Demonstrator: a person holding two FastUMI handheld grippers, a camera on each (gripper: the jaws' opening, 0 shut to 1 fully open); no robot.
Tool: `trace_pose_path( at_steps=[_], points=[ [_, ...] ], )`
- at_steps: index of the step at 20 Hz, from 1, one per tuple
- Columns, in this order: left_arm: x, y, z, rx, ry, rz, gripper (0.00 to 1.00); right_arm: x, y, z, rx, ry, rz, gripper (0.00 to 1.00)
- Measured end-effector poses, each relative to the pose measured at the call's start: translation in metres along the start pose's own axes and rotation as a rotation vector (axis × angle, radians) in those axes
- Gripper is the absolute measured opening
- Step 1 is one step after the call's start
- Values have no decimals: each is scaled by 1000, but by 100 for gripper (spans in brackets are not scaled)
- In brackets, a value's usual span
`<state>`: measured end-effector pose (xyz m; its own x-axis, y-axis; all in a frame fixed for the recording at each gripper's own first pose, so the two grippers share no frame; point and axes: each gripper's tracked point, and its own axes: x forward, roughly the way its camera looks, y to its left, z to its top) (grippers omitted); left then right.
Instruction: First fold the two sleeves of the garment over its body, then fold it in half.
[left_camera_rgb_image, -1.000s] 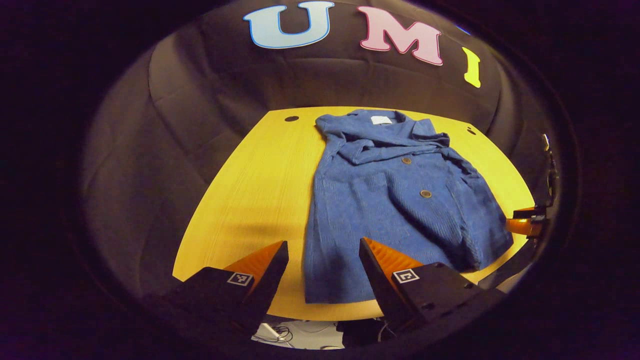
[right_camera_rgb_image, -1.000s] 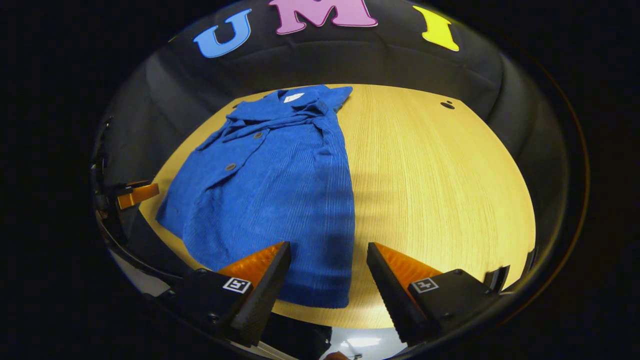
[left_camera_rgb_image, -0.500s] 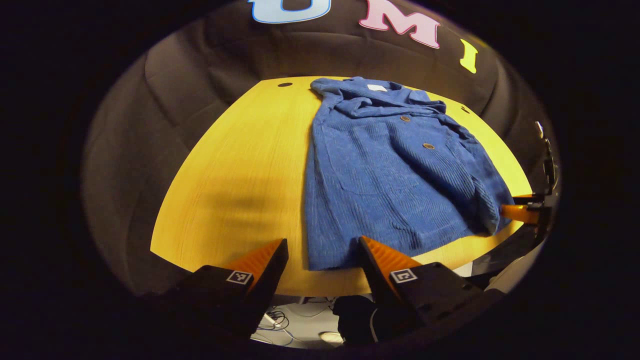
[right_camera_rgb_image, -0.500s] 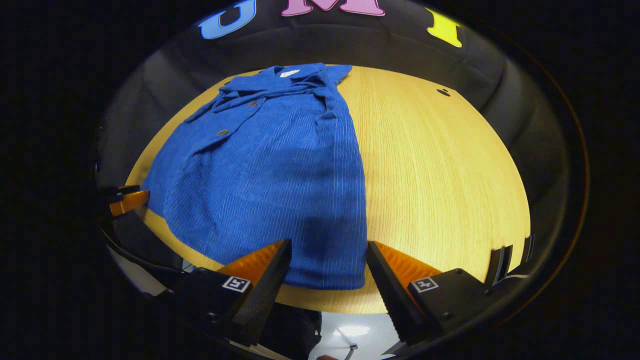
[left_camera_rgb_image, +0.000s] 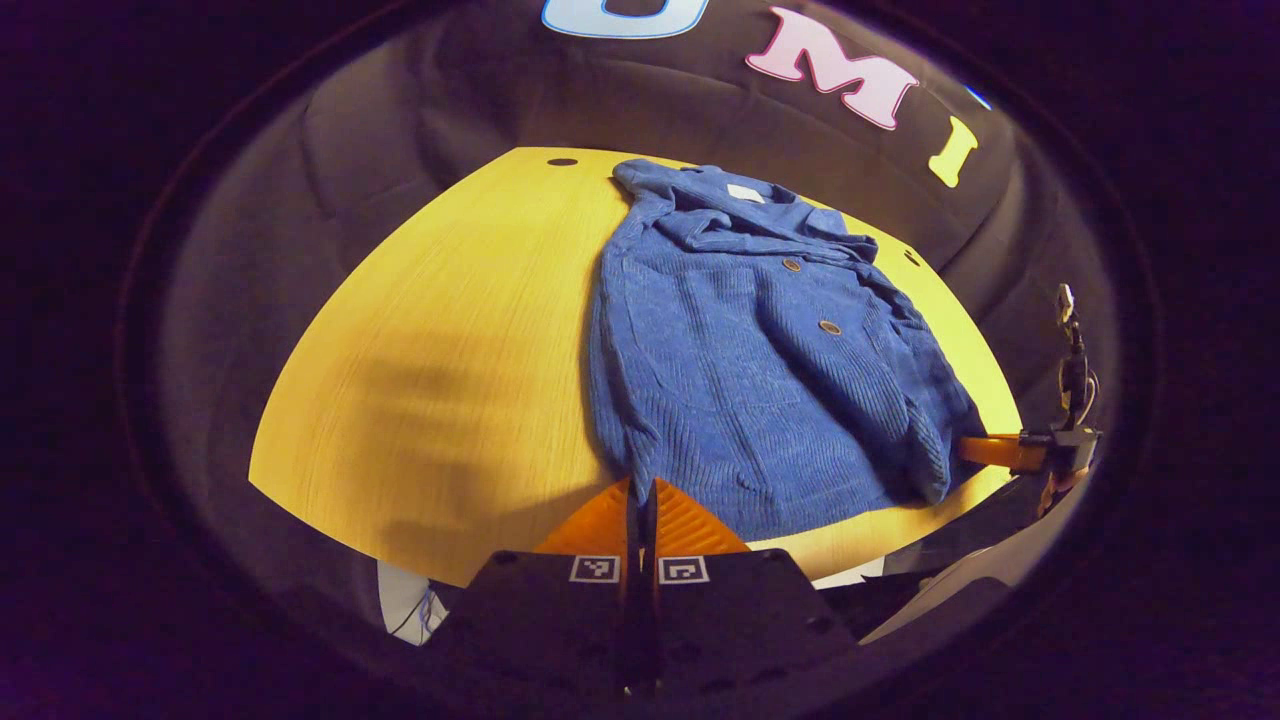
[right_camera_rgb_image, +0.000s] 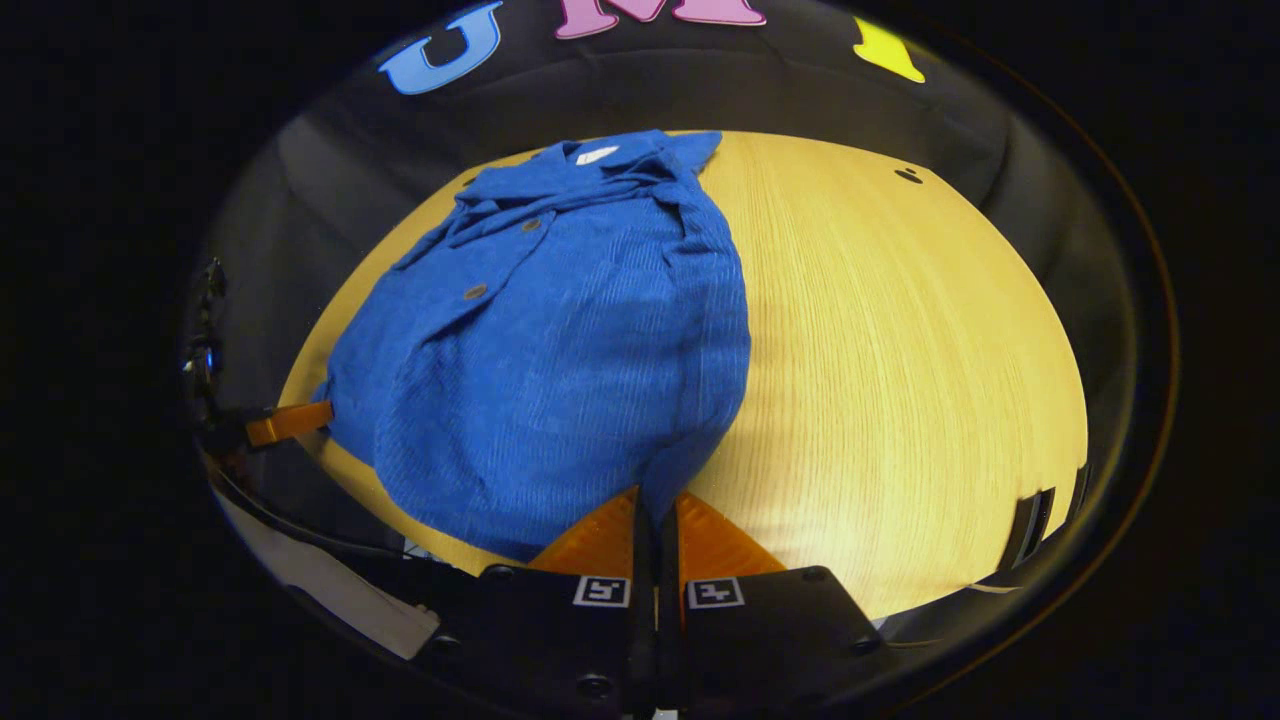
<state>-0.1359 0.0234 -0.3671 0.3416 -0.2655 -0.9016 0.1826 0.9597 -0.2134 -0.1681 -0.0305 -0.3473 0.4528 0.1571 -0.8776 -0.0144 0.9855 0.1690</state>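
Item: blue corduroy garment (left_camera_rgb_image: 760, 370), buttoned front up, both sleeves already folded over its body, lying on the yellow wooden bench (left_camera_rgb_image: 440, 360). Collar with a white label at the far end; hem at the near edge of the bench.

Left gripper (left_camera_rgb_image: 641, 505): fingers pressed together on the near left hem corner of the garment. Half a second ago they stood wide apart around that corner; now they are closed on the cloth, which bunches slightly upward at the pinch.

Right gripper (right_camera_rgb_image: 657, 515): fingers likewise clamped on the near right hem corner, having been spread open half a second ago. In the right gripper view the hem (right_camera_rgb_image: 560, 520) now curves inward toward the pinch point where earlier it lay as a straight edge.

Position of garment on the bench: otherwise unchanged, collar still flat at the far side.

In the left gripper view the right gripper appears at the far right edge, at the garment's other corner.
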Motion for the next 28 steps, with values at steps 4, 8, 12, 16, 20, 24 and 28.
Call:
trace_pose_path(
  at_steps=[4,8,12,16,20,24,28],
  points=[
    [-10,-27,55,23,-76,-85,0,-13,9,58,32,-109,41,6],
    [-11,-32,122,-36,-198,-126,0,-19,10,116,80,-205,67,6],
    [-19,-34,158,-20,-256,-128,0,-21,9,166,84,-293,75,6],
    [-17,-39,205,-10,-325,-150,0,-20,11,216,118,-374,90,6],
    [-19,-34,255,10,-401,-134,0,-23,14,271,108,-463,95,6],
    [-1,-27,310,13,-458,-117,0,-16,19,330,64,-522,91,6],
    [17,-19,352,-13,-503,-118,0,3,20,374,18,-546,82,6]
  ],
)
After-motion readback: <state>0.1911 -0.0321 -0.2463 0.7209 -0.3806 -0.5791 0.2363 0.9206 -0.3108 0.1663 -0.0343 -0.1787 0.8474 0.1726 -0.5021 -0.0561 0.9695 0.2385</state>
